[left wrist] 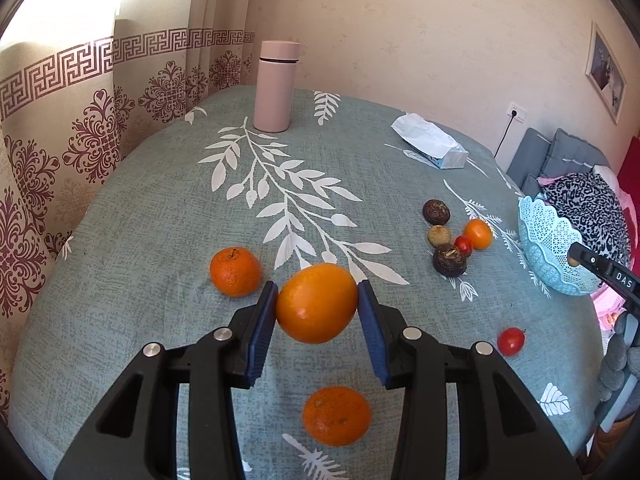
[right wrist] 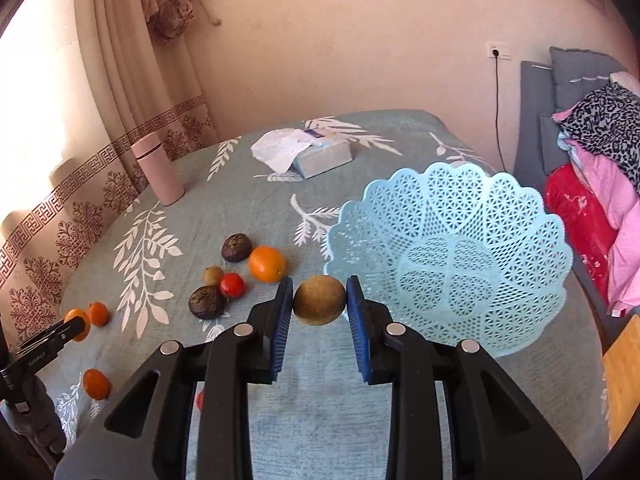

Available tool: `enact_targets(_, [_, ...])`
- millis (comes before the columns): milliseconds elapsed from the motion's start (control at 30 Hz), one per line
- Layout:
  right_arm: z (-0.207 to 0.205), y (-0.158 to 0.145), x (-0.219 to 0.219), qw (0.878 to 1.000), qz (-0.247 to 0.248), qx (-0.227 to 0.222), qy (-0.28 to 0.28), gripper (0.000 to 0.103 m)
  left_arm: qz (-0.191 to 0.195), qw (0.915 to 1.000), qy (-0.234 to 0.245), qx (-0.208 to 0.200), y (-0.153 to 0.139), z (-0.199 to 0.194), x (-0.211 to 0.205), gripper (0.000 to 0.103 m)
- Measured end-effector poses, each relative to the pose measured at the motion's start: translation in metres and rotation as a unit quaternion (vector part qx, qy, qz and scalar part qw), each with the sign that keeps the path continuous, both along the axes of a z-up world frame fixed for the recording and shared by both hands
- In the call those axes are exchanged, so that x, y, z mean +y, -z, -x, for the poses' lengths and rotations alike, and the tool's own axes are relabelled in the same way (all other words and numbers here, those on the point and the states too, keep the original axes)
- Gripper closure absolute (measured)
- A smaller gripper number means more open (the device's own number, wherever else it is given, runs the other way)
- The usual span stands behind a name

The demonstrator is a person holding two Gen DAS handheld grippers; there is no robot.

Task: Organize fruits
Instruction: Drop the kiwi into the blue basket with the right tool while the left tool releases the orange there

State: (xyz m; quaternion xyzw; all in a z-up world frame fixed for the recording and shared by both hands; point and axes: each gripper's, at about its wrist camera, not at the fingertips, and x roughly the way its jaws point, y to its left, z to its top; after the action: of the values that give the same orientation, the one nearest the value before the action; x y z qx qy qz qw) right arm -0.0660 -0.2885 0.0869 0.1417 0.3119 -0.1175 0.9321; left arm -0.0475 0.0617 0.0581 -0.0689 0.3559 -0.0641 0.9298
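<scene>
My left gripper [left wrist: 317,304] is shut on a large orange [left wrist: 316,302] and holds it above the table. Two mandarins lie near it, one to the left [left wrist: 235,271] and one below [left wrist: 337,415]. My right gripper [right wrist: 320,300] is shut on a brownish round fruit [right wrist: 319,299], just left of the empty light-blue lattice basket [right wrist: 452,256]. A cluster lies on the cloth: two dark fruits [right wrist: 237,247] [right wrist: 206,302], a small tan fruit [right wrist: 213,275], a red tomato [right wrist: 232,285] and an orange [right wrist: 267,264]. Another tomato [left wrist: 511,341] lies apart.
A pink flask [left wrist: 276,86] stands at the table's far side near the curtain. A tissue pack [left wrist: 432,142] lies at the back. The table carries a grey-green leaf-print cloth [left wrist: 160,208]. A sofa with piled clothes [right wrist: 600,168] stands to the right.
</scene>
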Motion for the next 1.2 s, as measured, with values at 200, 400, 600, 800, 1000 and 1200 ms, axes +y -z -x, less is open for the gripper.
enact_targets(200, [0.005, 0.009, -0.037, 0.997, 0.027, 0.001, 0.071, 0.07, -0.007, 0.9997, 0.025, -0.002, -0.004, -0.001, -0.024, 0.062])
enact_targets(400, [0.013, 0.025, -0.047, 0.994, 0.041, 0.004, 0.101, 0.056, -0.02, 0.9979, 0.062, -0.007, -0.013, -0.009, -0.061, 0.062])
enact_targets(600, [0.019, 0.033, -0.062, 0.989, 0.037, 0.001, 0.143, 0.054, -0.029, 0.9926, 0.117, -0.021, -0.027, -0.022, -0.115, 0.062])
enact_targets(800, [0.031, 0.032, -0.074, 0.982, 0.039, -0.019, 0.182, 0.046, -0.024, 0.9824, 0.183, -0.028, -0.04, -0.036, -0.179, 0.062])
enact_targets(1000, [0.042, 0.028, -0.077, 0.977, 0.045, -0.042, 0.203, 0.041, -0.022, 0.9717, 0.234, -0.022, -0.037, -0.05, -0.239, 0.062])
enact_targets(1200, [0.054, 0.022, -0.077, 0.969, 0.054, -0.072, 0.229, 0.033, -0.01, 0.9625, 0.271, 0.0, -0.026, -0.063, -0.282, 0.059])
